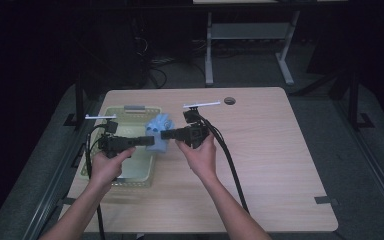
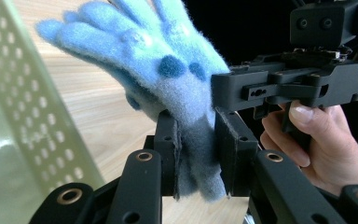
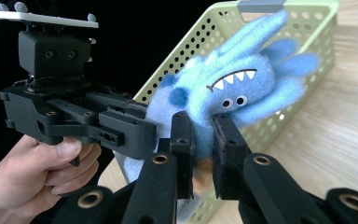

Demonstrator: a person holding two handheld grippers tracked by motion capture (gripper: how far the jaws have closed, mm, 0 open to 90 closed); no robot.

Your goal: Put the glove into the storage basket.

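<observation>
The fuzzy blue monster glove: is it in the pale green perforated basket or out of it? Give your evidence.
Out. The fuzzy blue monster glove hangs pinched between the left tool and right tool, beside the pale green perforated basket.

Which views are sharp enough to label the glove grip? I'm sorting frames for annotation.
High view: dim, dark surround, blue glove small and soft. Left gripper view: glove cuff between the left gripper pads crisp, green basket wall blurred, bright glare at its lower left. Right gripper view: well lit, glove face sharp, right gripper shut on it.
</observation>
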